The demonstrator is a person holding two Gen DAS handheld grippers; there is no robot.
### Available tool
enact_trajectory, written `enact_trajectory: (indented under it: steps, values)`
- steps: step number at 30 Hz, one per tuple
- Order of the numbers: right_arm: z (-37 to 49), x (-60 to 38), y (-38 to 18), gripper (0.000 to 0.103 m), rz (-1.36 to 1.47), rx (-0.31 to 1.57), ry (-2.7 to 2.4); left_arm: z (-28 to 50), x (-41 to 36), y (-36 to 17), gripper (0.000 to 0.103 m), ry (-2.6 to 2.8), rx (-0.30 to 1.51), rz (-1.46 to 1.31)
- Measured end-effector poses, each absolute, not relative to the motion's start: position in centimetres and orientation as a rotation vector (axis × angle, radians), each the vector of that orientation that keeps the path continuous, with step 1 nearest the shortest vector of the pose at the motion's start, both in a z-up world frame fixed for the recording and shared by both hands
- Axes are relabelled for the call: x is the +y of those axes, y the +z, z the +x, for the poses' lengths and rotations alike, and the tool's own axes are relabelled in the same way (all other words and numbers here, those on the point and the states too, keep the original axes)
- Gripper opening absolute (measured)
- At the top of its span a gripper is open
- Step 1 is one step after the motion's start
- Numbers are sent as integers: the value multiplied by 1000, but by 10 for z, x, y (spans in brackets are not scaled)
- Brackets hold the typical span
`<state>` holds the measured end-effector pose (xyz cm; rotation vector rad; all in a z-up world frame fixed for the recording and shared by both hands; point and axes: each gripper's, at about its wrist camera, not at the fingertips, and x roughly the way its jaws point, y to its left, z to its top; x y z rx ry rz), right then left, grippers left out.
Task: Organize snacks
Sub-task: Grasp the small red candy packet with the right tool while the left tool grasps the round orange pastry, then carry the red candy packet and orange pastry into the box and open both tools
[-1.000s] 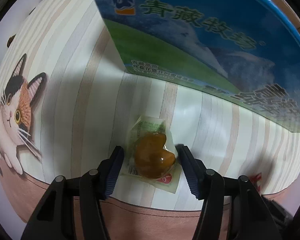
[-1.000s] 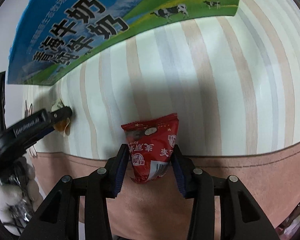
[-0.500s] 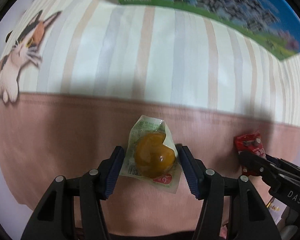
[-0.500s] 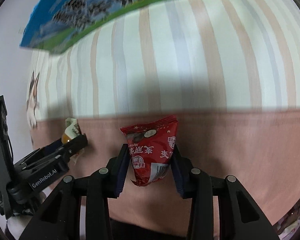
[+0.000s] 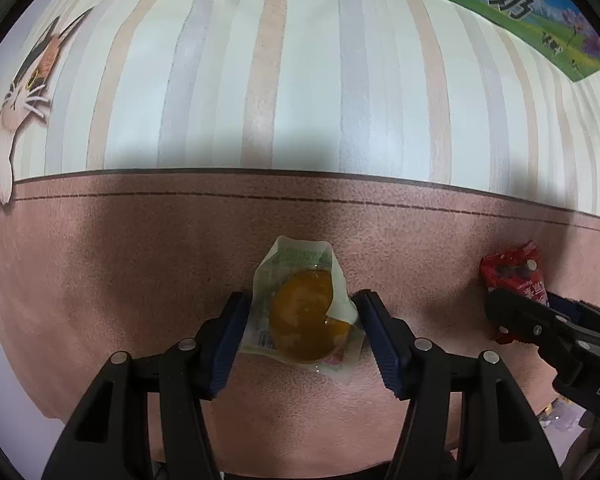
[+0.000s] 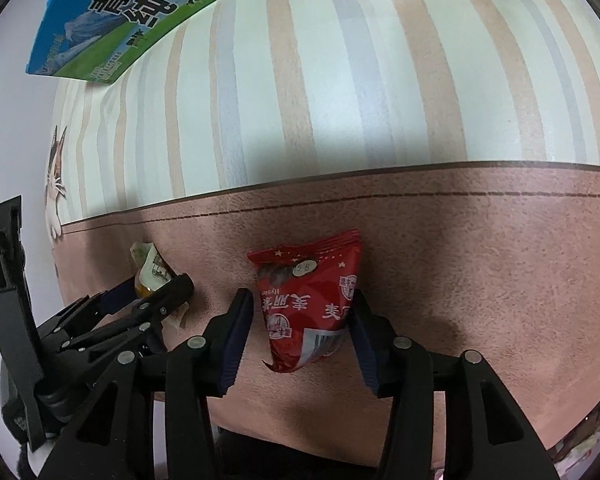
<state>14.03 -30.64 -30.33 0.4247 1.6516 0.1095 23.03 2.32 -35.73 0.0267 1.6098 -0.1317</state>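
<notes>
A: What does the figure show at its centre?

B: Two wrapped snacks over the pink band of a table mat (image 5: 100, 264). The clear pouch with an amber snack (image 5: 305, 316) sits between the fingers of the left gripper (image 5: 302, 330); the red snack packet (image 6: 308, 304) sits between those of the right gripper (image 6: 300, 332).

A: State of the fingers?

B: Left: part-way closed, both blue pads touching the edges of the clear pouch, so it reads as held. Right: the jaws are opening; the right pad touches the red packet's edge, while a gap shows at the left pad (image 6: 236, 336). The grip looks released or nearly so.

A: Where do the two items stand relative to each other?

B: Side by side on the same pink band, near but apart, the clear pouch to the left of the red one. Both lie below the dark line that borders the striped part of the mat.

A: And outward from there?

B: A printed cat (image 5: 16, 92) at the mat's left edge, and a blue and green milk carton (image 6: 140, 16) at the far side, well apart from both snacks.

A: Progress?

B: Judged from the layout, the red packet is being set down; the clear pouch is not yet released. Whether other snacks remain cannot be told.
</notes>
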Motion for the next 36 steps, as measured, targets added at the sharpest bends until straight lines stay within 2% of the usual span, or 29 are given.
enact_trajectory:
  steps: [5,9,20,31,36]
  values:
    - [140,-298,-309,51,362,1656,102,209,3,-354,55,-132,1590,66]
    - [138,-291,-308,45,289,1642,109,206,-4,-344,53,-137,1586,50]
    - [124,-298,-283,41,331,1582,148,199,2,-313,53,-171,1549,-6]
    - [139,-318,-210,41,414,1446,225,222,-1,-230,53,-274,1434,-132]
    - [160,-333,-166,41,452,1351,240,268,-4,-179,53,-333,1356,-161]
